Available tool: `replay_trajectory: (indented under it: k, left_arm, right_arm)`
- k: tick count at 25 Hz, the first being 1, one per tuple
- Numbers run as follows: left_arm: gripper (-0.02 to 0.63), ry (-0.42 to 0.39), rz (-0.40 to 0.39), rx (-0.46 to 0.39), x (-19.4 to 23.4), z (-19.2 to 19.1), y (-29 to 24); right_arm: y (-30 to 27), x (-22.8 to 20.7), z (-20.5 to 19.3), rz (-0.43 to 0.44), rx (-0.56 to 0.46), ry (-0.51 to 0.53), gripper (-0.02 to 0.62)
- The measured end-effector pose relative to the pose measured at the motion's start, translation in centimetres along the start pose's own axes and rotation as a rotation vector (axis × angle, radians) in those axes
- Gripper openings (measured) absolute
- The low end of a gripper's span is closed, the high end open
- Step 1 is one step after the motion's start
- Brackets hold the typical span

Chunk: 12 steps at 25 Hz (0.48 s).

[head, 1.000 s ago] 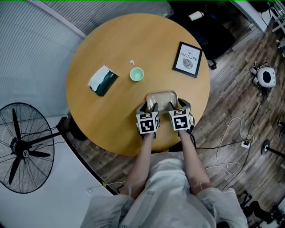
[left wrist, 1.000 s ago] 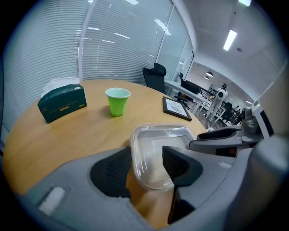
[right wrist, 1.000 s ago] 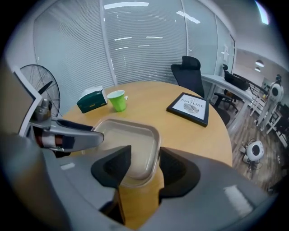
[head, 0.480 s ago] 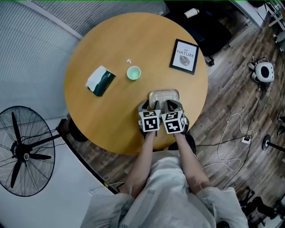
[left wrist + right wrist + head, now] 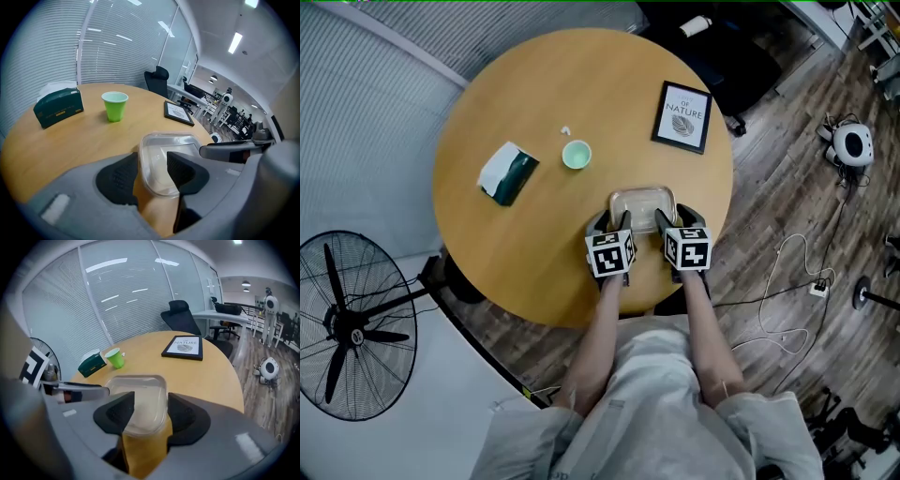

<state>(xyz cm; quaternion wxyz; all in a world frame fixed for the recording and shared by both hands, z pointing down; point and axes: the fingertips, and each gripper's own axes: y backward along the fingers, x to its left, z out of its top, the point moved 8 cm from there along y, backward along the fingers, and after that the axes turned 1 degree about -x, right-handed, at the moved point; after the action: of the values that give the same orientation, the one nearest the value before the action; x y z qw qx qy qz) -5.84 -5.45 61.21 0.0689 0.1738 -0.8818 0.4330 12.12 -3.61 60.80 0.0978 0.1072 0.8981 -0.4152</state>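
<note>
At the near edge of the round table [image 5: 534,84], a clear plastic container [image 5: 642,201] sits between my two grippers. Left gripper [image 5: 612,222]: jaws spread, straddling the container's near-left rim. Right gripper [image 5: 675,218]: jaws spread, straddling the near-right rim. I note a green cup [image 5: 576,155], a tissue box [image 5: 508,172] and a framed print [image 5: 682,116] farther back, well apart.
</note>
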Motion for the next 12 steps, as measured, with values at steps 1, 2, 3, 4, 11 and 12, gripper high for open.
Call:
replay_trajectory:
  k: [1, 2, 3, 4, 11, 12]
  left_arm:
    - [0.202, 0.000, -0.005, 0.002, -0.1, 0.0, 0.0]
    - [0.202, -0.002, -0.007, 0.004, -0.2, 0.0, 0.0]
    - [0.202, -0.004, -0.009, 0.004, -0.2, 0.1, 0.0]
    - [0.201, -0.006, -0.009, 0.004, -0.2, 0.1, 0.1]
    - [0.202, -0.001, -0.020, -0.012, 0.1, 0.2, 0.6]
    - [0.201, 0.002, -0.024, -0.016, 0.1, 0.2, 0.7]
  right_arm:
    - [0.0, 0.1, 0.0, -0.007, 0.003, 0.008, 0.219]
    - [0.1, 0.2, 0.1, -0.012, 0.004, 0.017, 0.210]
    - [0.1, 0.3, 0.1, -0.014, 0.003, 0.021, 0.210]
    - [0.2, 0.4, 0.2, -0.013, 0.002, 0.024, 0.210]
    - [0.7, 1.0, 0.6, 0.004, -0.043, 0.010, 0.210]
    - [0.8, 1.1, 0.7, 0.009, -0.054, 0.002, 0.210]
